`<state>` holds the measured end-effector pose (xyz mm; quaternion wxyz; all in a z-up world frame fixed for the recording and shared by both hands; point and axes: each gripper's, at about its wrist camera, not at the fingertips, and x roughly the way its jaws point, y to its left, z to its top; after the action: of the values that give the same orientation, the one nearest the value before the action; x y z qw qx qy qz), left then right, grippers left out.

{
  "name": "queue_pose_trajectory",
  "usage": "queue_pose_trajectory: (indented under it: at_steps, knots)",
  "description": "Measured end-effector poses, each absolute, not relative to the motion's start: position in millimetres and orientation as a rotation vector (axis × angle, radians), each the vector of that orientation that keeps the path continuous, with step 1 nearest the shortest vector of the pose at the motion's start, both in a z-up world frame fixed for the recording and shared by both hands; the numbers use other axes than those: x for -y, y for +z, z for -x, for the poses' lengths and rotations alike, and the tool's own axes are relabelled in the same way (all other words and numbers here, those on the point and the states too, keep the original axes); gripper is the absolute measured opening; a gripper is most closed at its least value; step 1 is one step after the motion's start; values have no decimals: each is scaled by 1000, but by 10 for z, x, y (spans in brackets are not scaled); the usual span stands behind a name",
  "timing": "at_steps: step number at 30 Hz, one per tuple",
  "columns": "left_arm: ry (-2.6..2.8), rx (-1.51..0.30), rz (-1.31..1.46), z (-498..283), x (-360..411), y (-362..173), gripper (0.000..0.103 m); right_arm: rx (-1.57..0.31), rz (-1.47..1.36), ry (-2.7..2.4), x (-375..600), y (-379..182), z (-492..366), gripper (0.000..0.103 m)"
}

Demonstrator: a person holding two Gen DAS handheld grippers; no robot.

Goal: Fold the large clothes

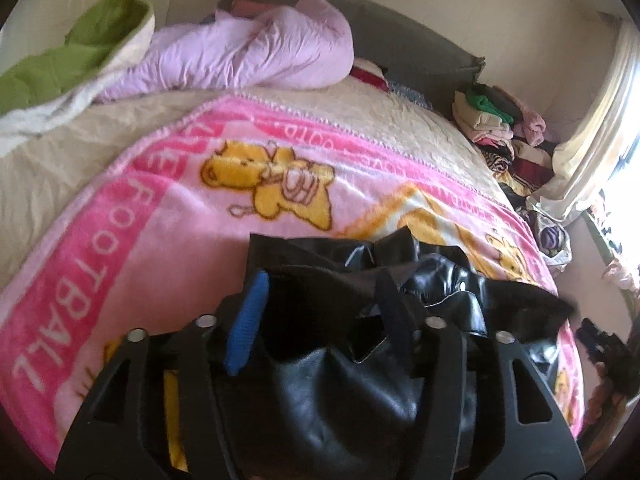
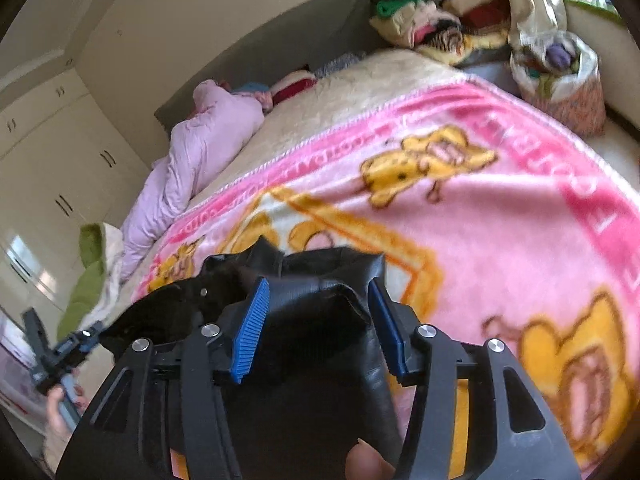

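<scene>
A black shiny leather-like garment (image 1: 360,344) lies bunched at the near edge of the bed on a pink bear-print blanket (image 1: 168,216). My left gripper (image 1: 320,312) has its jaws spread, with the garment's folds bulging between the blue pads (image 1: 246,320); the right pad is hidden by fabric. In the right wrist view the same garment (image 2: 312,320) fills the gap between the blue pads (image 2: 250,332) of my right gripper (image 2: 320,320), jaws apart, fabric between them. The left gripper (image 2: 52,356) also shows at the far left of the right wrist view.
A lilac duvet (image 1: 248,52) and a green and white blanket (image 1: 68,64) lie at the head of the bed. A pile of folded clothes (image 1: 500,124) sits beside the bed near the window. A bag of items (image 2: 560,76) stands by the bed corner. Wardrobes (image 2: 60,184) line the wall.
</scene>
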<state>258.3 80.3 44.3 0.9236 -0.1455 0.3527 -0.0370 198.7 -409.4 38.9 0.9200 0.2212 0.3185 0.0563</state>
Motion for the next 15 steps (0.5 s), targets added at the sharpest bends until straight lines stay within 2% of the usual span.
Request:
queue_pose_trajectory:
  at_steps: [3, 8, 15]
  knots:
    - [-39, -680, 250, -2548, -800, 440, 56, -637, -376, 105, 4078, 388, -1999, 63]
    - [43, -707, 82, -2651, -752, 256, 56, -682, -216, 80, 3921, 250, -2179, 63]
    - [-41, -847, 74, -3026, -750, -101, 56, -763, -133, 90, 3720, -10, -2588, 62]
